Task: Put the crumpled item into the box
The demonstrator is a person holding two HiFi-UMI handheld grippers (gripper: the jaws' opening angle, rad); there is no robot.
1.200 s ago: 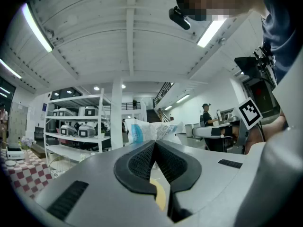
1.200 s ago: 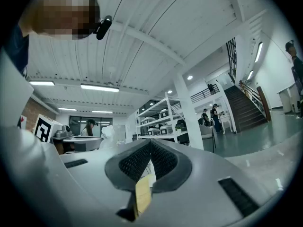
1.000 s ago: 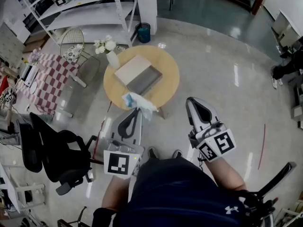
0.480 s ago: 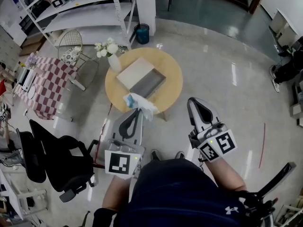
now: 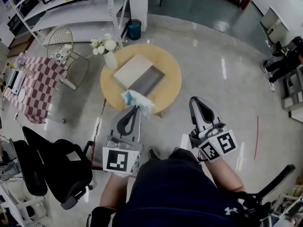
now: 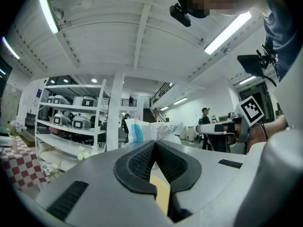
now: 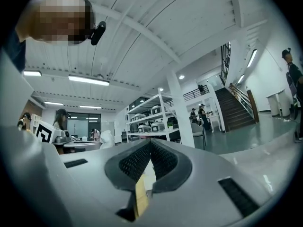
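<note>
A crumpled white and blue plastic bag (image 5: 136, 100) hangs over the near edge of the round wooden table (image 5: 168, 86). My left gripper (image 5: 136, 109) is shut on it. The bag (image 6: 154, 130) sticks up just past the closed jaw tips in the left gripper view. Farther back on the table lies an open grey box (image 5: 147, 81), with its beige lid (image 5: 133, 70) beside it on the left. My right gripper (image 5: 198, 103) is held off the table to the right, above the floor. It is shut with nothing in it (image 7: 150, 143).
A white vase of flowers (image 5: 109, 56) stands at the table's left edge. A black office chair (image 5: 49, 162) is at my left and a checkered table (image 5: 34, 82) beyond it. White shelving (image 5: 71, 8) and a blue bin (image 5: 134, 29) stand behind. A person (image 5: 283, 63) is at the far right.
The head view has shifted slightly. Both grippers keep nearly the same places, and the left one still holds the bag at the table's near edge.
</note>
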